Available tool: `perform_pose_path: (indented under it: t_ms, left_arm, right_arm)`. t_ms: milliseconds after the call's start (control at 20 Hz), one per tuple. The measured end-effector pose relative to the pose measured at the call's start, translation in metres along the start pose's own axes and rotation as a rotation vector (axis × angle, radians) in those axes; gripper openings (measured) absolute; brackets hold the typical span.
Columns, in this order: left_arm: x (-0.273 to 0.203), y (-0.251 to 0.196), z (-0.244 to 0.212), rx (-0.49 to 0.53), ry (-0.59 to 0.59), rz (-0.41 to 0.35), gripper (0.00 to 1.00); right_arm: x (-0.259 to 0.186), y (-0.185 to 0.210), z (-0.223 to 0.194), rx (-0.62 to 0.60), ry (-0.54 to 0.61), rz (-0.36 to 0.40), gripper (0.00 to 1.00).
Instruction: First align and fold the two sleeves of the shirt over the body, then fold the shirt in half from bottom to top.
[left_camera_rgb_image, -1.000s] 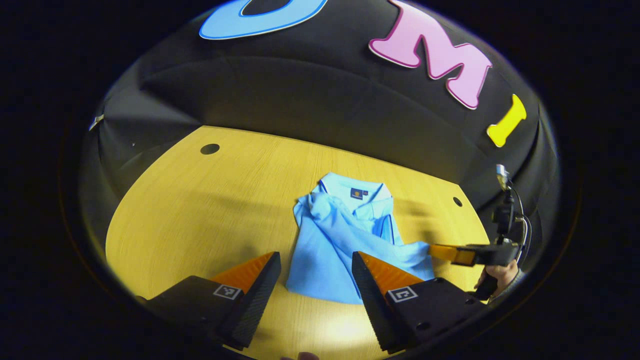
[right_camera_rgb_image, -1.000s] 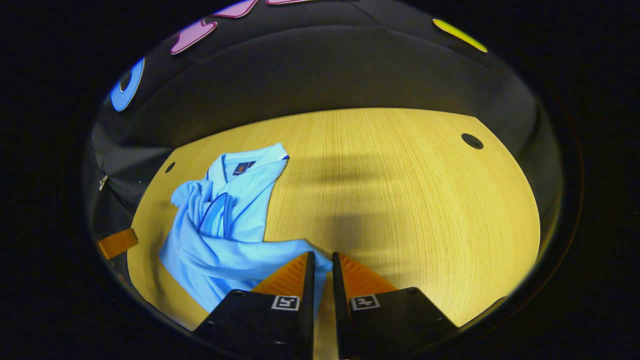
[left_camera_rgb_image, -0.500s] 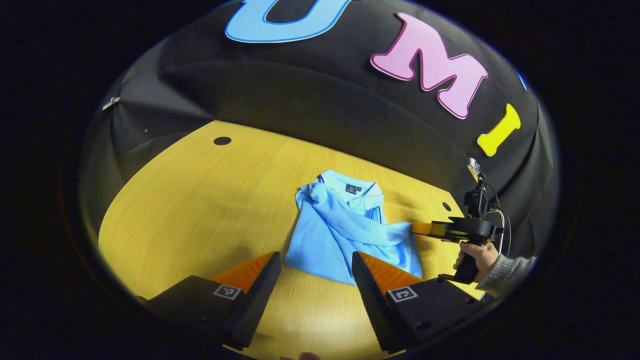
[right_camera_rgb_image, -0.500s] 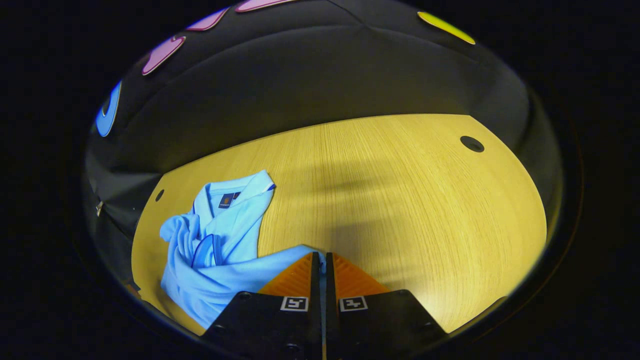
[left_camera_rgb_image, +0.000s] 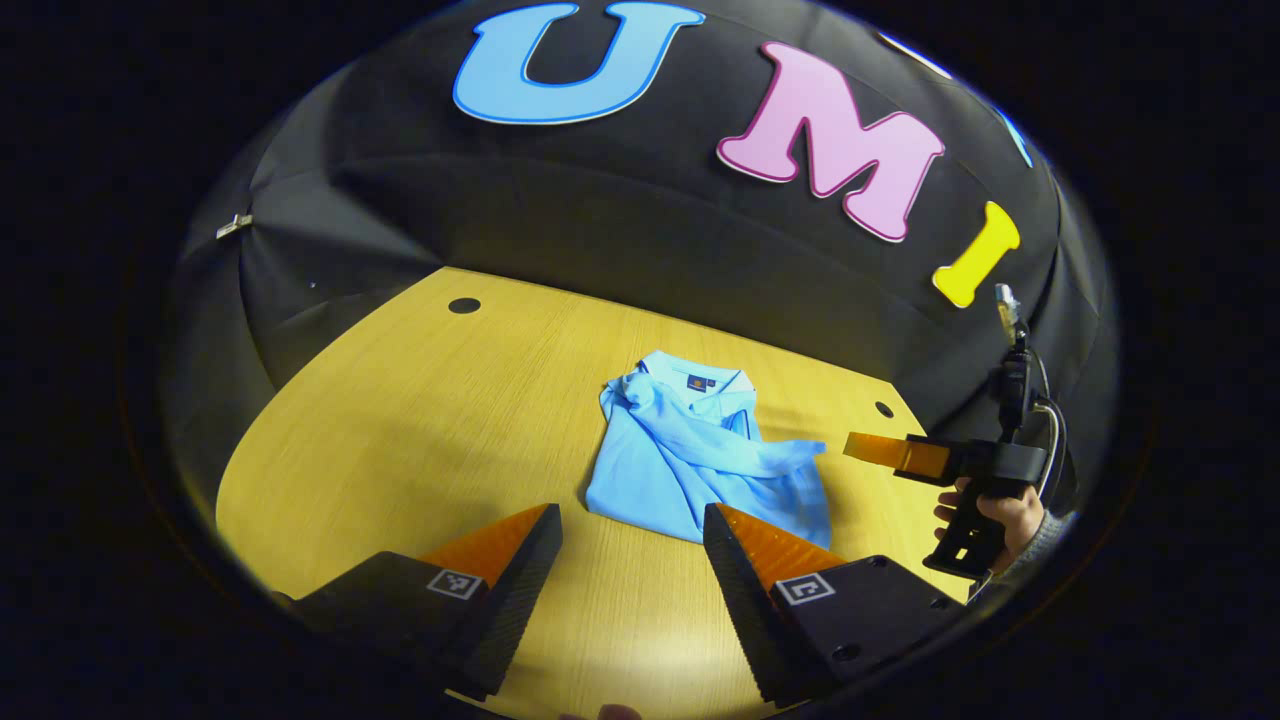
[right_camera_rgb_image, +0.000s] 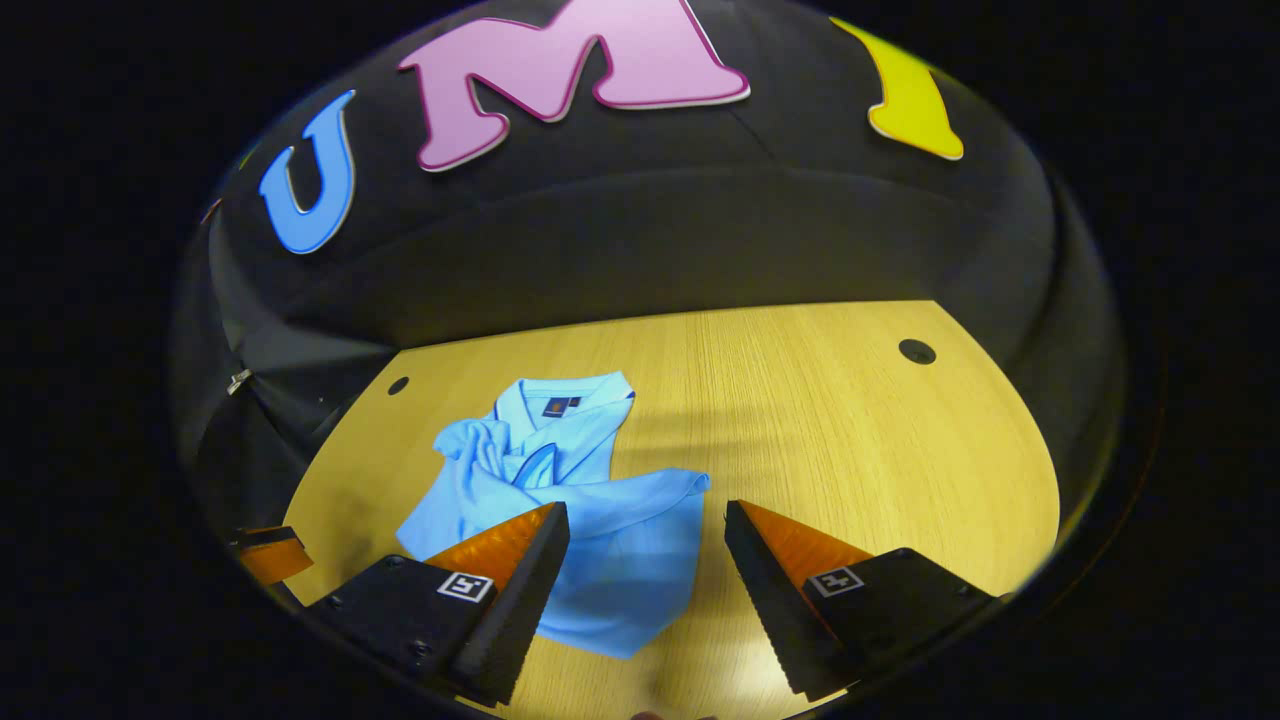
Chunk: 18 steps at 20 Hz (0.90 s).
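Wooden tabletop (left_camera_rgb_image: 400, 420) under black cloth; the blue shirt (left_camera_rgb_image: 700, 470) lies mid-table, collar toward the far wall. We see our left gripper (left_camera_rgb_image: 630, 560) with fingers wide apart, holding nothing, short of the hem. One sleeve (left_camera_rgb_image: 740, 455) lies bunched diagonally across the body, so in our judgement the sleeve fold needs tidying: grab the cuff, pull it flat and square to the side seam before touching the hem. Right gripper (right_camera_rgb_image: 645, 560) also has fingers spread, empty, over the near corner of the shirt. Left gripper view adds the hand (left_camera_rgb_image: 985, 515) holding the right gripper beside the shirt; right gripper view shows the collar label and the sleeve's wrinkles more plainly.
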<state>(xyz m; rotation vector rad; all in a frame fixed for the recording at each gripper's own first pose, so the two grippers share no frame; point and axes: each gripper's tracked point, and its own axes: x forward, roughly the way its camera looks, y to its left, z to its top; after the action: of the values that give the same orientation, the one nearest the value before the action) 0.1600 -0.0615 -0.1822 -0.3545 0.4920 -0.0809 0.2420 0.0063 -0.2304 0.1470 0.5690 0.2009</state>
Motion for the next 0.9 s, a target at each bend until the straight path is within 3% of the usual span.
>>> perform_pose_path:
  t_ms: [500, 900]
  left_arm:
    - [-0.103, -0.004, 0.011, 0.098, -0.124, -0.008, 0.91]
    - [-0.157, -0.003, -0.008, 0.112, -0.154, -0.001, 0.91]
  right_arm:
    - [-0.164, 0.045, -0.001, -0.012, -0.167, 0.06, 0.97]
    - [-0.233, 0.052, -0.003, -0.024, -0.241, 0.027, 0.97]
